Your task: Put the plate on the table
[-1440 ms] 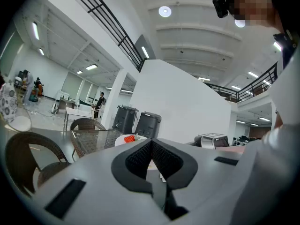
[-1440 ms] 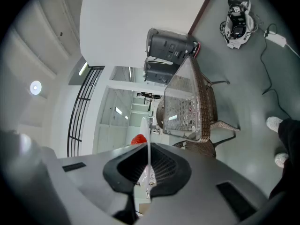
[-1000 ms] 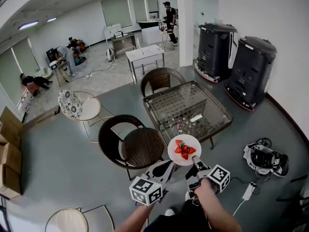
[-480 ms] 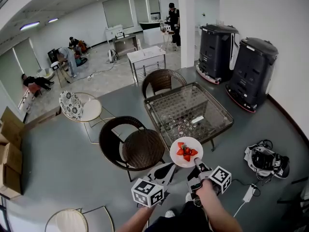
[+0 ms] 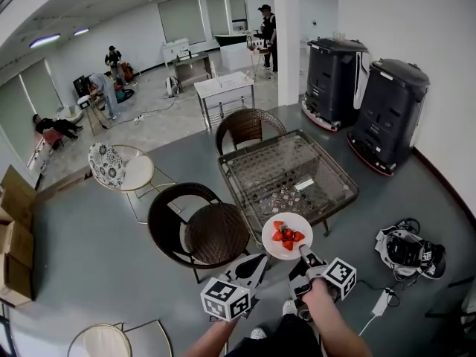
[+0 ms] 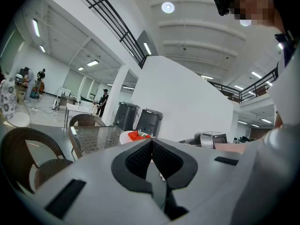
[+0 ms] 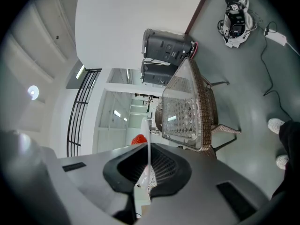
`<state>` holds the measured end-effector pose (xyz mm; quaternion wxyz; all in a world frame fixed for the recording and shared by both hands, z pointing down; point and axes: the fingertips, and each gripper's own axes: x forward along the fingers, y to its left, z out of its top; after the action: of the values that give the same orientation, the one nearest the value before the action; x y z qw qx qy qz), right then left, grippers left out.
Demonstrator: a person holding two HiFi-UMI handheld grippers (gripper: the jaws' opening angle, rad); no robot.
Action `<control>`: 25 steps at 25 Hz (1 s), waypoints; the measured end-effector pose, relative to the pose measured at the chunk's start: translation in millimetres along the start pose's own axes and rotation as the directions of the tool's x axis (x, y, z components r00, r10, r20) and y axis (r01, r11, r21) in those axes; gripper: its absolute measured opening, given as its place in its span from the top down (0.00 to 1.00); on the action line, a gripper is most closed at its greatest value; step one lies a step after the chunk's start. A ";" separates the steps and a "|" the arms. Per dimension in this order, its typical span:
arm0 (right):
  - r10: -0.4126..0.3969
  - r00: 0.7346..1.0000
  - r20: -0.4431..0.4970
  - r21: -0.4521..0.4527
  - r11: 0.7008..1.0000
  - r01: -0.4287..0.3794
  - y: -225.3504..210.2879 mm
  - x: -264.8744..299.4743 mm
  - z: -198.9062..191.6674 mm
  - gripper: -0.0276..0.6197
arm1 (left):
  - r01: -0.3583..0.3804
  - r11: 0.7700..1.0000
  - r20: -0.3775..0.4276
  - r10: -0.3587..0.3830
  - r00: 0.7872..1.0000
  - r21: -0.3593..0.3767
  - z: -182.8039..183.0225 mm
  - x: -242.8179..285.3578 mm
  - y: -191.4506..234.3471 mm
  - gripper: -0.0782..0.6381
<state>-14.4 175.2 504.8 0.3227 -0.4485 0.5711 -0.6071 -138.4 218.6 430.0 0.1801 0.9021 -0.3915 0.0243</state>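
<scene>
The plate (image 5: 271,241), rim clamped in the right gripper's (image 5: 303,253) fingers, hangs mid-frame just short of the glass desk (image 5: 286,162), not yet set down; the left gripper's (image 5: 256,261) fingers are together, empty.

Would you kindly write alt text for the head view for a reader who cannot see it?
The right gripper holds a white plate of strawberries by its rim, near a glass-topped wicker table. The left gripper, shut and empty, sits beside it.

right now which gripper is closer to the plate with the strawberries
Right. The right gripper is shut on the near rim of the plate. The left gripper, shut and empty, sits lower left of the plate, not touching it.
</scene>
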 end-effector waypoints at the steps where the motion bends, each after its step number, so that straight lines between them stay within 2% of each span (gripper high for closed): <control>1: 0.001 1.000 0.001 0.001 1.000 -0.001 0.1 2.8 3.9 0.93 | -0.002 1.000 -0.001 0.002 1.000 -0.002 0.6 3.8 1.7 0.88; 16: -0.006 0.999 -0.032 0.021 1.000 0.007 -10.4 62.0 84.6 0.94 | -0.045 0.999 -0.034 0.045 0.998 -0.010 9.6 99.0 23.1 0.88; 25: 0.010 0.998 -0.068 0.027 1.000 -0.008 -2.6 95.8 134.0 0.93 | -0.093 0.996 -0.034 0.093 0.995 -0.004 28.7 148.9 27.6 0.88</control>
<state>71.0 34.8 516.9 0.3118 -0.4208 0.5756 -0.6280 -57.9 87.6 439.2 0.1879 0.8818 -0.4301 0.0468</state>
